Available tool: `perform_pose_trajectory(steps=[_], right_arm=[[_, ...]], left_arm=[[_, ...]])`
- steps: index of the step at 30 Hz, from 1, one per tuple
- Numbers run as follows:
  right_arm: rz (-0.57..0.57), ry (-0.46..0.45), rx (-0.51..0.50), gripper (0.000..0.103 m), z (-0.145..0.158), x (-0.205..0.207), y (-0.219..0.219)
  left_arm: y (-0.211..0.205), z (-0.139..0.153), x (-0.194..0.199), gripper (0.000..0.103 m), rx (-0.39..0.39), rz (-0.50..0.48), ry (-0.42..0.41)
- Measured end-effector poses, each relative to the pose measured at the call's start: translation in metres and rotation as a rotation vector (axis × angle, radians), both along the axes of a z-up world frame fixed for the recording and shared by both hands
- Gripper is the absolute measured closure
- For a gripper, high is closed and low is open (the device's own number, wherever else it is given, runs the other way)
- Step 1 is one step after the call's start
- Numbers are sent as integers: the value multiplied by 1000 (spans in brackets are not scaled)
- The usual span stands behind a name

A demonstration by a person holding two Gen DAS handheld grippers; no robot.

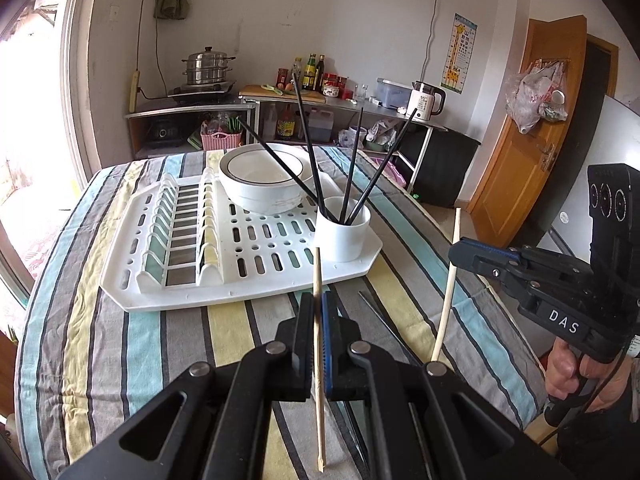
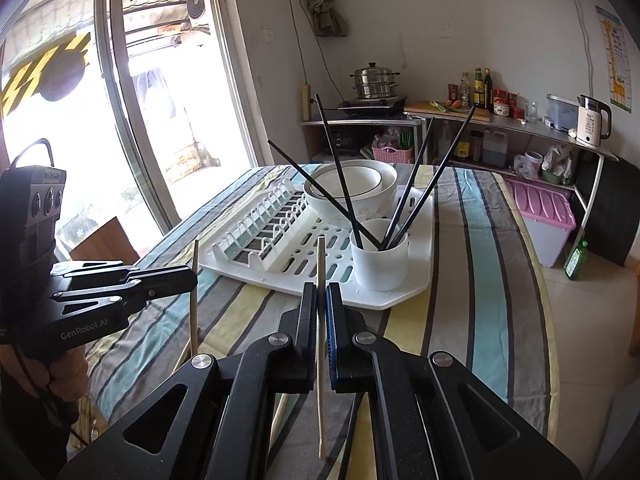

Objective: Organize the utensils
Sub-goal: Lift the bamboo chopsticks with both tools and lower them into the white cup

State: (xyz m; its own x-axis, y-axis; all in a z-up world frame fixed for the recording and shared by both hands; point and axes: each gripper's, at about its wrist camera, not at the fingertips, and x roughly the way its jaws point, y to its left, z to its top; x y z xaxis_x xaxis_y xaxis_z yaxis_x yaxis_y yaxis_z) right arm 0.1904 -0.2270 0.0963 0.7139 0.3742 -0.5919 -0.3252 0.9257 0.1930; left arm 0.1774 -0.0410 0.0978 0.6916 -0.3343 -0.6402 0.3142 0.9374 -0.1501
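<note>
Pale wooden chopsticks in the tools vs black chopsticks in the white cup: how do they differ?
Colour: the pale wooden chopsticks are light tan; the black chopsticks are dark. Place: each pale one is pinched in a tool, one in the left tool, one in the right tool; the four black ones stand in the white cup. Pose: the pale ones are near upright, the black ones fan outward. Both kinds are thin, straight sticks.

Pale wooden chopsticks (image 1: 318, 344) clamped in black grippers (image 1: 319, 320) with blue pads, black chopsticks (image 1: 352, 168) fanning from a white cup (image 1: 342, 236) on a white drying rack (image 1: 240, 248), white bowls (image 1: 262, 184) ringed with a dark line, and a cloth (image 1: 100, 340) striped grey, turquoise, yellow and white over the surface.
</note>
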Motion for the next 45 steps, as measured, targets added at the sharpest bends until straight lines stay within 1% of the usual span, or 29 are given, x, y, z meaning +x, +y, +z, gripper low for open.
perform_pose_trajectory(steps=[7, 14, 23, 29, 35, 38, 45], right_arm=[[-17, -34, 10, 99, 12, 1, -5], [-33, -66, 12, 99, 28, 12, -12], [-57, -101, 23, 99, 48, 37, -19], [-70, -129, 32, 99, 61, 57, -23], [-83, -152, 55, 99, 72, 76, -30], [-87, -159, 62, 99, 75, 87, -32], [-93, -172, 66, 99, 78, 109, -34]], left_arm=[[-3, 16, 3, 100, -1, -19, -35], [-8, 35, 13, 100, -3, -35, -71], [-24, 59, 47, 101, -8, -66, -95], [-31, 75, 68, 101, -33, -73, -103], [-33, 95, 87, 101, -53, -64, -134], [-35, 99, 98, 101, -59, -64, -135], [-44, 99, 117, 101, -56, -69, -137]])
